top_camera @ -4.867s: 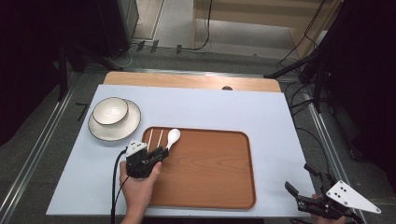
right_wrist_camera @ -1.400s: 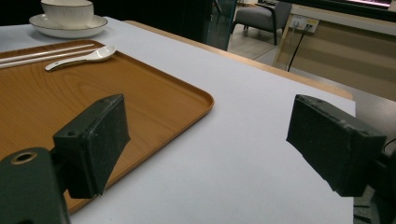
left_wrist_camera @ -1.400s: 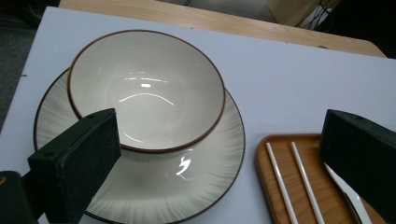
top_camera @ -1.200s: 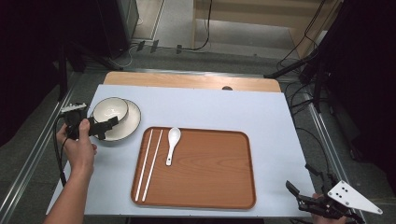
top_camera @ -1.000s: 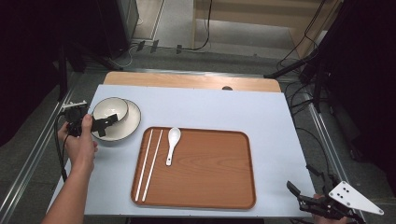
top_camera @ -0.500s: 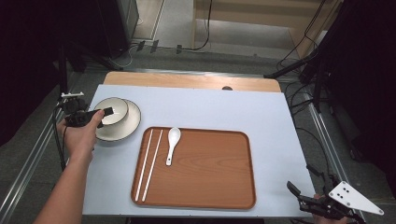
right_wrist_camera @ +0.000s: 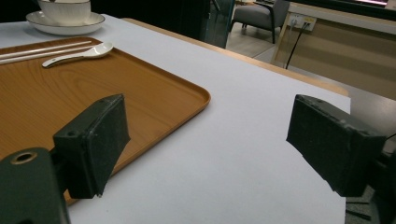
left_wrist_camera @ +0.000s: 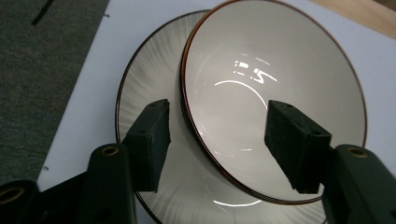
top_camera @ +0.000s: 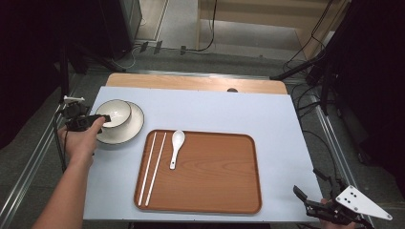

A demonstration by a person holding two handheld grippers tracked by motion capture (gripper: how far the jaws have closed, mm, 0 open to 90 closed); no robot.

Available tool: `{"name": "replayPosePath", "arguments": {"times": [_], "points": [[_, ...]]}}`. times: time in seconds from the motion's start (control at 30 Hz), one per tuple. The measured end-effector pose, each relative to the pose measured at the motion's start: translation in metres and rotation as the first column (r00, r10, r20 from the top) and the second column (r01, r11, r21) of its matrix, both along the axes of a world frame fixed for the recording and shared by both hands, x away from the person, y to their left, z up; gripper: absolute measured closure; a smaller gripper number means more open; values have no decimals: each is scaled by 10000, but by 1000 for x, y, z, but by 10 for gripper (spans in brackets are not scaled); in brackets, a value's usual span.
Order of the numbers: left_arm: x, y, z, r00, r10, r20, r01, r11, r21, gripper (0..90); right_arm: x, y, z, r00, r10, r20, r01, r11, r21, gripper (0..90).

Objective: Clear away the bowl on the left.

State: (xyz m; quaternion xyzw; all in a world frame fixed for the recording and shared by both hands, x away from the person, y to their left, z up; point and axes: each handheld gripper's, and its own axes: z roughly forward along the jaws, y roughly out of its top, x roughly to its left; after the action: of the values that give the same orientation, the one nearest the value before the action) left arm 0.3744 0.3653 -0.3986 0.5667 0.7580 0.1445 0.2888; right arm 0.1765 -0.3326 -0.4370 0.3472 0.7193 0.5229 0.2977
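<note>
The bowl [left_wrist_camera: 275, 102] was found seated on the plate [left_wrist_camera: 144, 93] at the counter's [top_camera: 267, 114] left rear; the left gripper [left_wrist_camera: 219, 140] straddled its near rim, jaws just closing (pads not yet touching); the right gripper [right_wrist_camera: 205, 144] was held open, empty, beside the tray [right_wrist_camera: 60, 93].

No readable text or labels anywhere.

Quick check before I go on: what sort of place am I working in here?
Probably a lab or test room, not a dining room: a pale blue table on a metal frame, black cables across a grey floor, and an office chair behind.
</note>
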Motion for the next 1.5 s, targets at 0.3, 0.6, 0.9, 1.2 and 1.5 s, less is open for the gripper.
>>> {"name": "replayPosePath", "arguments": {"times": [0.3,0.6,0.9,1.2,1.5], "points": [[6,0,-15,9981,343,-521,-344,9994,-9,607,0,-1,-1,10000,-7,-19,7,10000,-1,132],[7,4,-16,9964,656,-539,-690,9955,-649,814,0,0,-1,10000,-26,-33,26,10000,-16,132],[3,1,-19,9973,717,-162,-727,9948,-719,832,0,1,-2,10000,-28,-50,28,10000,-23,132],[-11,4,-6,9948,287,982,-215,9971,-735,832,1,-1,-2,9999,-127,-67,127,9999,35,132],[-31,-1,-9,9930,-389,1116,474,9961,-745,831,1,1,-2,9999,-108,-43,108,9999,9,132]]}}
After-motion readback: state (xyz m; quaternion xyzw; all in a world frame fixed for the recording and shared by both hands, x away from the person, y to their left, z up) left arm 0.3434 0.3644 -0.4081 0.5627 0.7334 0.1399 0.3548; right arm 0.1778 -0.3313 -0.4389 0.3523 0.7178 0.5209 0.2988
